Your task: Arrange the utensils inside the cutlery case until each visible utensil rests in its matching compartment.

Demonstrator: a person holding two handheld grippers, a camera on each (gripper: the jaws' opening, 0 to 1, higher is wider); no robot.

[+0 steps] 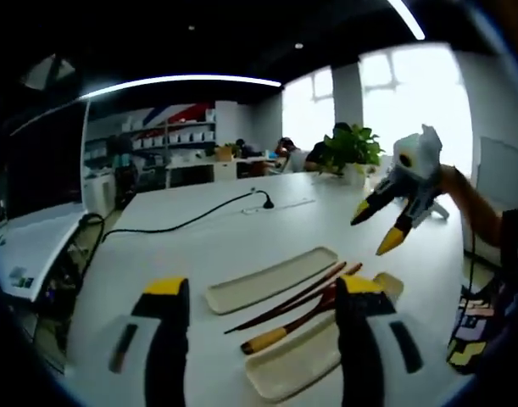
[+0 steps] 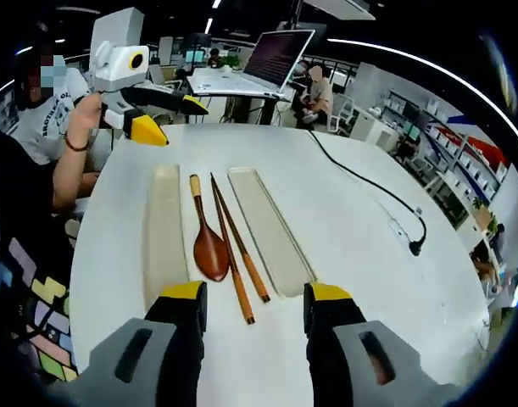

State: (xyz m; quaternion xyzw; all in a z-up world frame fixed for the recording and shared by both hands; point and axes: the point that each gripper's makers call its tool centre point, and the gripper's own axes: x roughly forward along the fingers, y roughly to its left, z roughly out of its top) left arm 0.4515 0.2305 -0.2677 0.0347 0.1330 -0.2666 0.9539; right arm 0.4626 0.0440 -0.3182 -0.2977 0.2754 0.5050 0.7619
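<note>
- Chopsticks (image 2: pixel 237 248) and a brown spoon (image 2: pixel 208 242) lie side by side on the white surface (image 2: pixel 352 246), between two long pale trays (image 2: pixel 164 233).
- They sit near 12 o'clock from the right tool (image 2: pixel 254 307), whose jaws are apart and hold nothing.
- Left tool (image 1: pixel 263 309) is wide open too, empty, just above the near tray (image 1: pixel 292 360).
- A black cable (image 2: pixel 369 188) runs at 2 o'clock.

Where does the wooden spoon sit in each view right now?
Left gripper view: the wooden spoon lies low and centre-right, between the two trays, partly behind that view's own right jaw.
Right gripper view: the spoon lies centre-left, bowl toward the camera, beside the left tray.
Shared landmark: the chopsticks lie right alongside it in both.
</note>
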